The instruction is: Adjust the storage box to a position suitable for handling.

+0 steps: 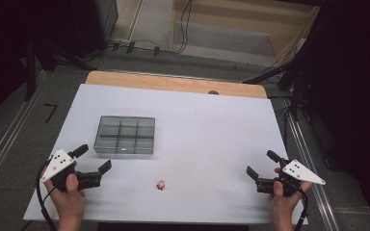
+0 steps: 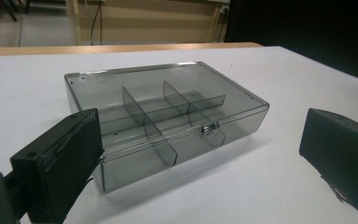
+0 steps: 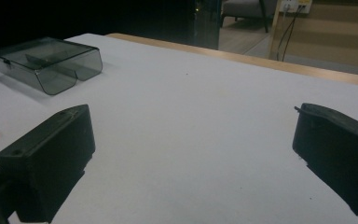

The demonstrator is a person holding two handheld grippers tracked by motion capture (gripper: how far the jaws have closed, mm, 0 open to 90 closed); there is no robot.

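- Left tongs (image 1: pixel 96 159) and right tongs (image 1: pixel 259 164): wide open, empty.
- Small red piece (image 1: pixel 161 185), possibly a toy: liable to skid if pinched off-centre.
- Closed compartment box (image 1: pixel 125 134): lid latch liable to resist.

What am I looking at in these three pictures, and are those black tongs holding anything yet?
There is no robot here: a person holds a pair of hand-held tongs in each hand. The high view looks down on the white table; the left tongs show at its left and the right tongs at its right. The other two pictures come from cameras riding on each pair, looking out between its two black jaws. On the table lie a closed, smoky clear plastic box with compartments and, nearer the person, a small red and white object, too small to identify. Both tongs stand wide open and hold nothing.
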